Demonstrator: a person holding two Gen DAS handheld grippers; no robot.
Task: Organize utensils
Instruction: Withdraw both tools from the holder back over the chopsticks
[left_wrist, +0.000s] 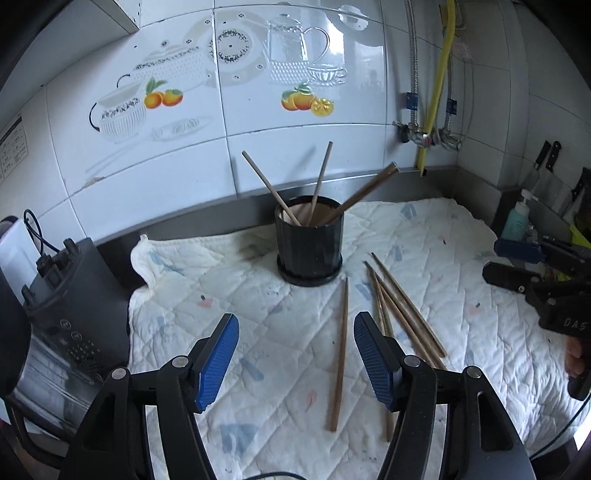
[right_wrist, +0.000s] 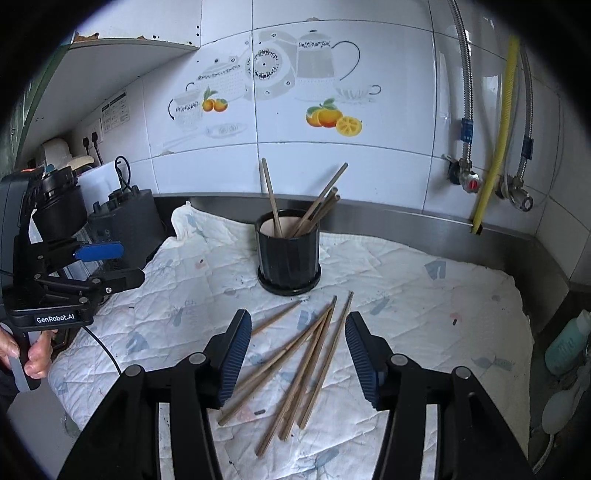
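Observation:
A black ribbed holder (left_wrist: 309, 243) stands on a white quilted cloth (left_wrist: 229, 306) near the wall, with several wooden chopsticks leaning in it; it also shows in the right wrist view (right_wrist: 289, 258). Several loose chopsticks (left_wrist: 402, 306) lie on the cloth in front of it, one (left_wrist: 340, 354) apart to the left. My left gripper (left_wrist: 295, 356) is open and empty above the cloth, the single chopstick between its fingers. My right gripper (right_wrist: 297, 354) is open and empty over the loose chopsticks (right_wrist: 306, 365). The right gripper shows side-on at the left view's right edge (left_wrist: 517, 266).
A black appliance (left_wrist: 74, 295) stands left of the cloth. Pipes and a yellow hose (left_wrist: 436, 92) run down the tiled wall. Knives (left_wrist: 546, 158) and a teal bottle (left_wrist: 517, 218) stand at the right corner. The left gripper's body (right_wrist: 55, 280) is at the left of the right view.

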